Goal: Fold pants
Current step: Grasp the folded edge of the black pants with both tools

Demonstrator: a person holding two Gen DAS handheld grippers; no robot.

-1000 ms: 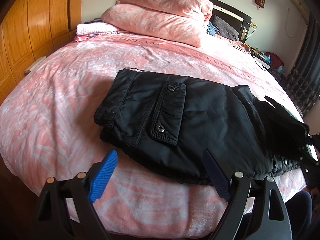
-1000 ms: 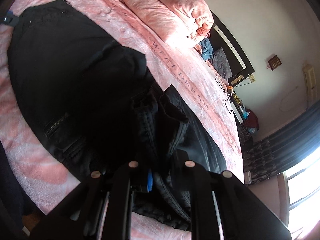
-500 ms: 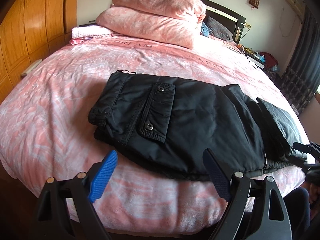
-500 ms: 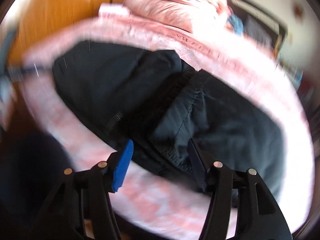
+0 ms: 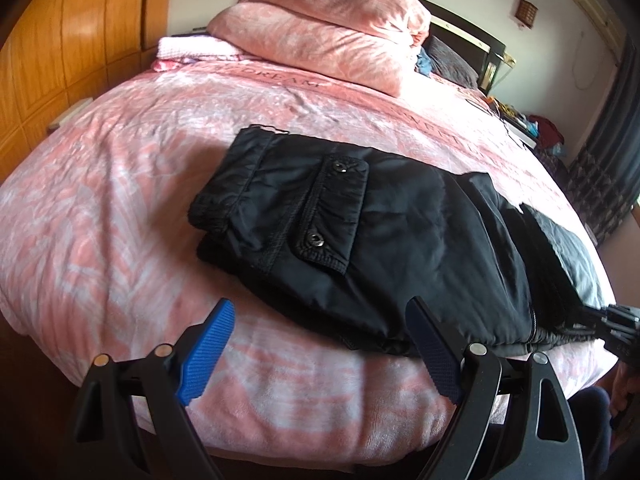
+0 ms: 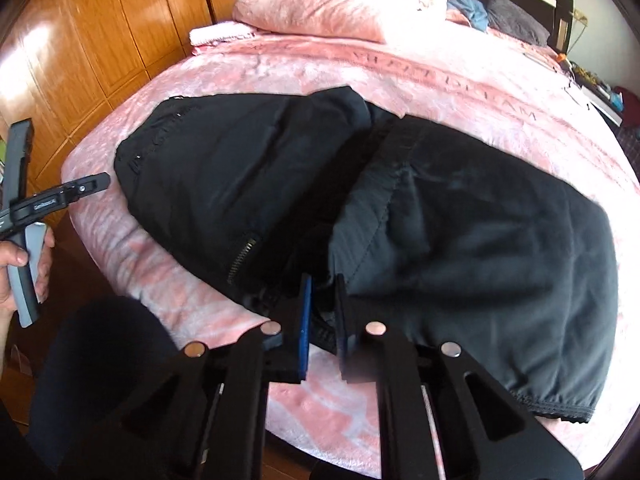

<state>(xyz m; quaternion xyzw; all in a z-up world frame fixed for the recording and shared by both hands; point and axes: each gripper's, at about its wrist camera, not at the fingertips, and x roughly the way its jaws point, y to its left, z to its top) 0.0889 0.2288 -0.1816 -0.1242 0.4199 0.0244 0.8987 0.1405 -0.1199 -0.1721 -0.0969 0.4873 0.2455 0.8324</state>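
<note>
Black pants (image 5: pixel 400 240) lie folded on the pink bed, with a snap pocket flap (image 5: pixel 332 224) on top. They also show in the right wrist view (image 6: pixel 400 208), with a zipper near the front edge. My left gripper (image 5: pixel 320 344) is open and empty, just in front of the pants' near edge. My right gripper (image 6: pixel 322 312) has its blue pads nearly together at the pants' front edge, with dark cloth between them. The right gripper's tip (image 5: pixel 616 320) shows at the pants' right end.
The pink bedspread (image 5: pixel 120 200) covers the bed. Folded pink quilts (image 5: pixel 320 28) and a white towel (image 5: pixel 192 46) lie at the head. Wooden wardrobe doors (image 6: pixel 100 40) stand to the left. A nightstand with clutter (image 5: pixel 532 132) is at the far right.
The right gripper, open half a second ago, has closed at the pants' front edge. The left gripper stayed open and has shifted slightly nearer the pants.
</note>
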